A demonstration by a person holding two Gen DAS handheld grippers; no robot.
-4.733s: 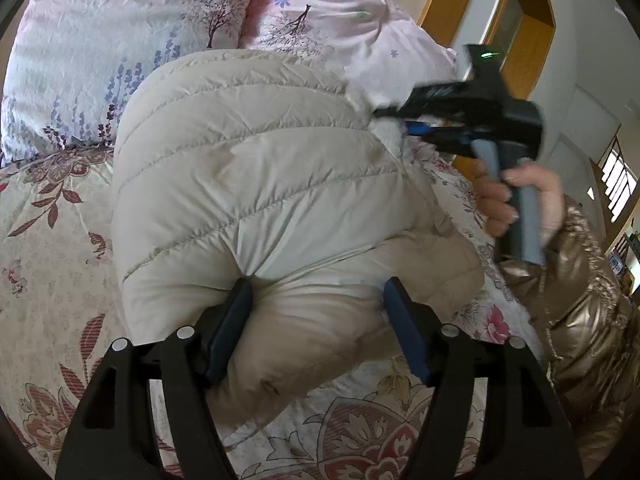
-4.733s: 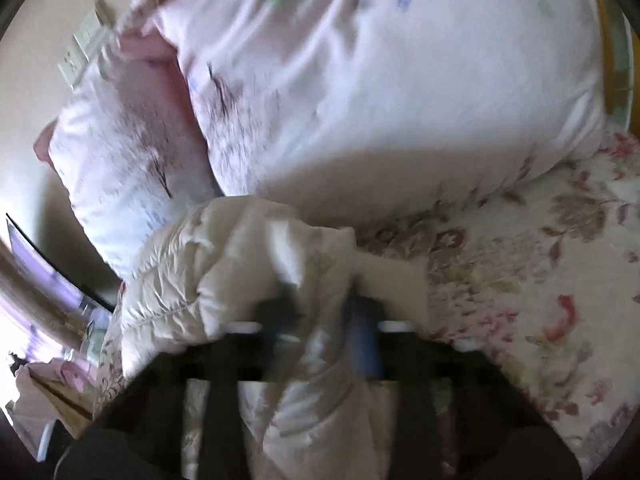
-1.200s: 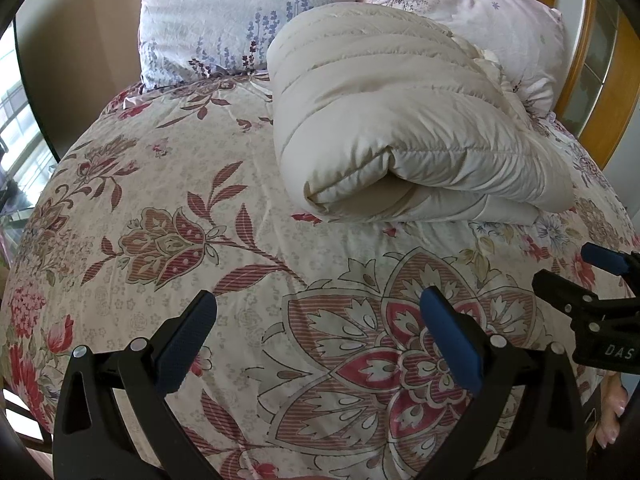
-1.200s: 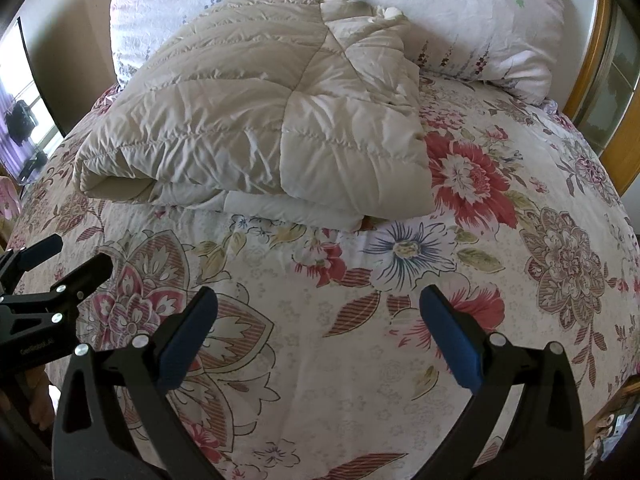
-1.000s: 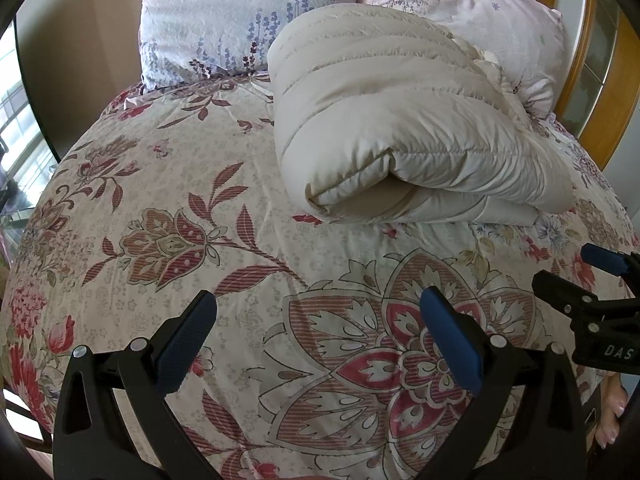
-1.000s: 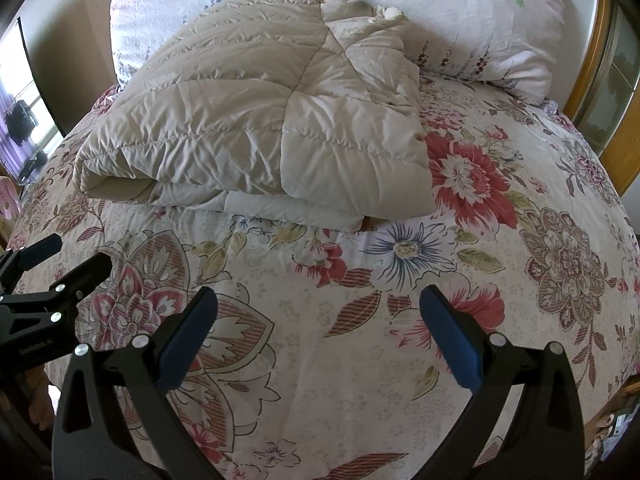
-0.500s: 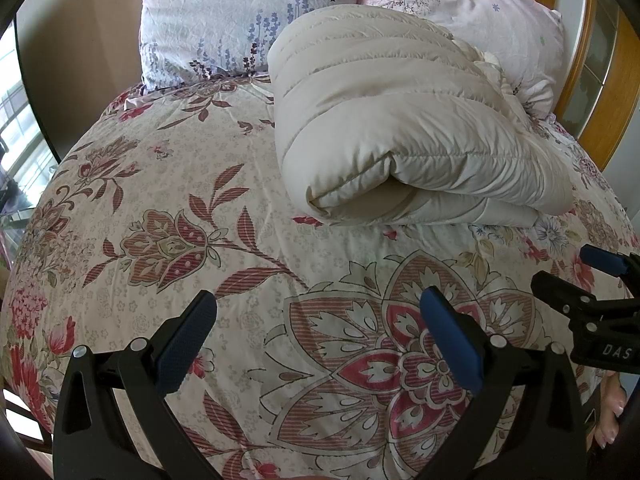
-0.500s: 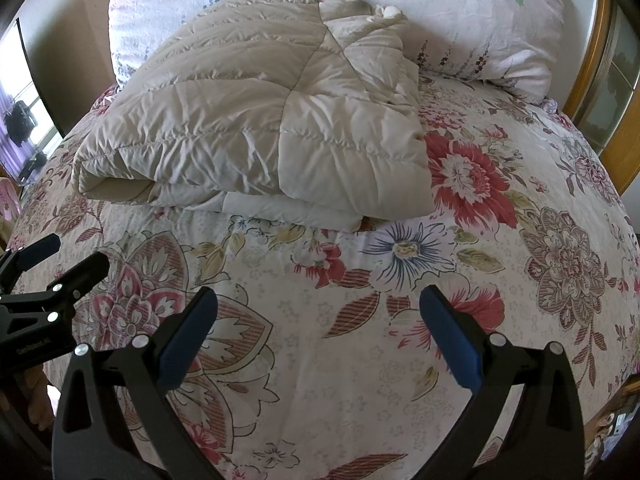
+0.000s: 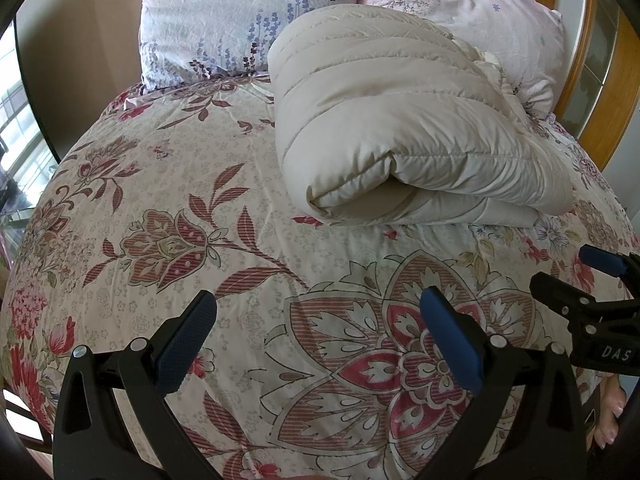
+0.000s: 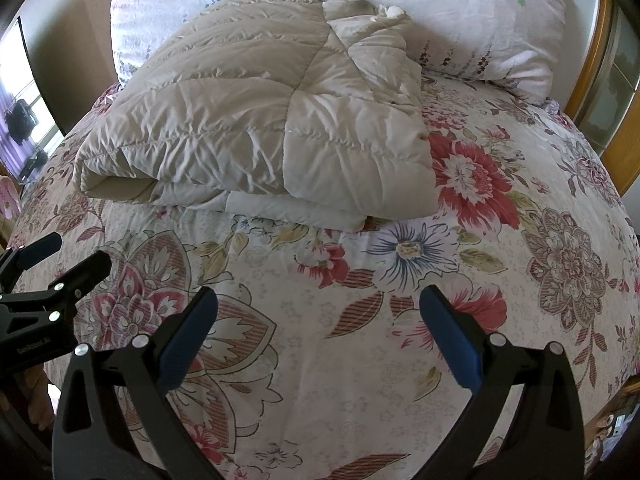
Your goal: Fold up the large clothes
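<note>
A cream quilted down coat [image 9: 384,128] lies folded in a thick bundle on the floral bedspread [image 9: 168,208], its far end against the pillows. It also shows in the right wrist view [image 10: 264,120]. My left gripper [image 9: 318,320] is open and empty, well back from the coat near the bed's front. My right gripper [image 10: 318,320] is open and empty, likewise back from the coat. Each gripper shows at the edge of the other's view: the right one [image 9: 576,276] and the left one [image 10: 60,256].
Two pink floral pillows [image 9: 240,12] [image 10: 480,12] lean at the head of the bed. A wooden frame with glass panels [image 9: 600,80] stands to the right. A window [image 9: 16,132] is at the left. The bed's edge drops off near the grippers.
Since 4.7 s ago both grippers have let go of the coat and drawn back to the bed's front. Over the last second nothing has visibly moved.
</note>
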